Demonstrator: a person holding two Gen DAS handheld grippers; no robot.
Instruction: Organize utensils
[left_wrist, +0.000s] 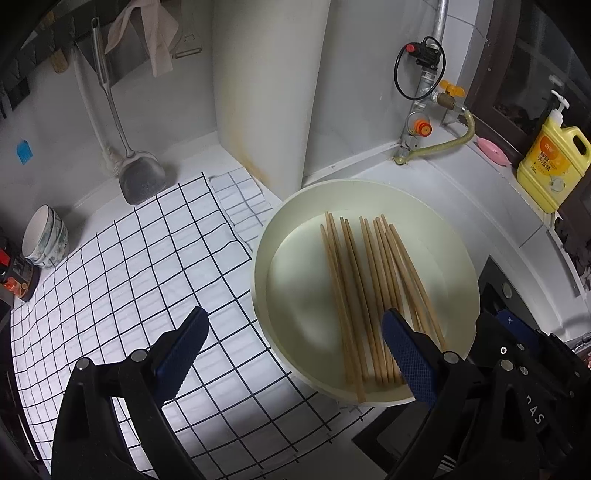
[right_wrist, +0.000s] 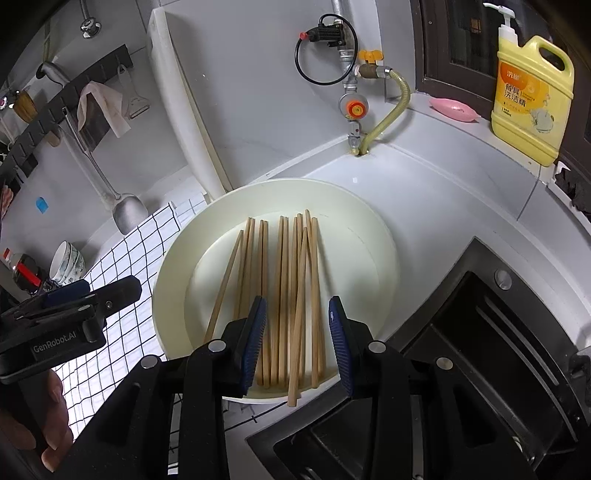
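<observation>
Chopsticks (right_wrist: 280, 295) lie in plate (right_wrist: 369, 236), one tip past its near rim. Left gripper (left_wrist: 295, 332) wide apart; right gripper (right_wrist: 297, 321) parted above them, gripping nothing.

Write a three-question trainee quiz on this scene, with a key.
1. True or false: the chopsticks lie in the basin.
2. Which gripper stands wider open: (a) left gripper (b) right gripper?
3. Fill in: the yellow bottle stands beside a pink ____.

Key
1. True; they lie side by side on its floor, and one end pokes over the near rim.
2. (a); its pads stand far apart over the checked cloth and the basin's edge, and neither gripper holds anything.
3. Soap dish.
</observation>
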